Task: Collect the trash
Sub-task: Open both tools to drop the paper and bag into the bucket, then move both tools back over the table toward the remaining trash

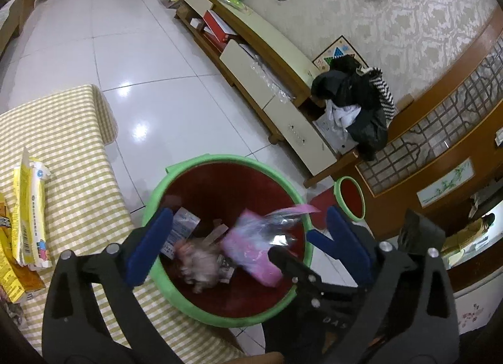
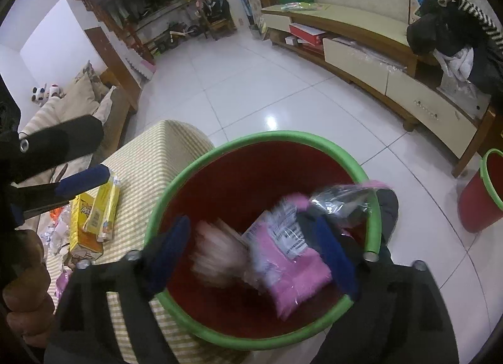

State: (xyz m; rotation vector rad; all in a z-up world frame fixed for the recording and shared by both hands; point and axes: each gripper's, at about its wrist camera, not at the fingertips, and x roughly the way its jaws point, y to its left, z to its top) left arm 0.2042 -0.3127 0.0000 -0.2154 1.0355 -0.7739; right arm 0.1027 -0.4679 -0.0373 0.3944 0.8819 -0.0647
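A: Trash is dropping into the bin [image 2: 264, 139] right now. Both tongs hang over it. The right tongs [image 2: 254, 257] are open wide and hold nothing. The left tongs [image 1: 245, 238] look open and empty too.

B: What is in there?

A: A pink bag [image 2: 292, 269], soft and crinkly, with a white label and shiny clear wrap at one end. Next to it is a blurry pale lump [image 2: 220, 257]. I cannot tell what it is. A little carton [image 1: 180, 229] sits by the wall.

B: What is the bin like?

A: Round, red inside, with a fat green rim. It sits just beside the table [image 1: 72, 131], which has a yellow checked cloth.

B: What next?

A: I think more trash waits on the table. A flat yellow box [image 2: 83, 232] and a long yellow wrapper [image 1: 30, 207] lie there. One tongs must swing over, pinch a thin edge, and carry it back.
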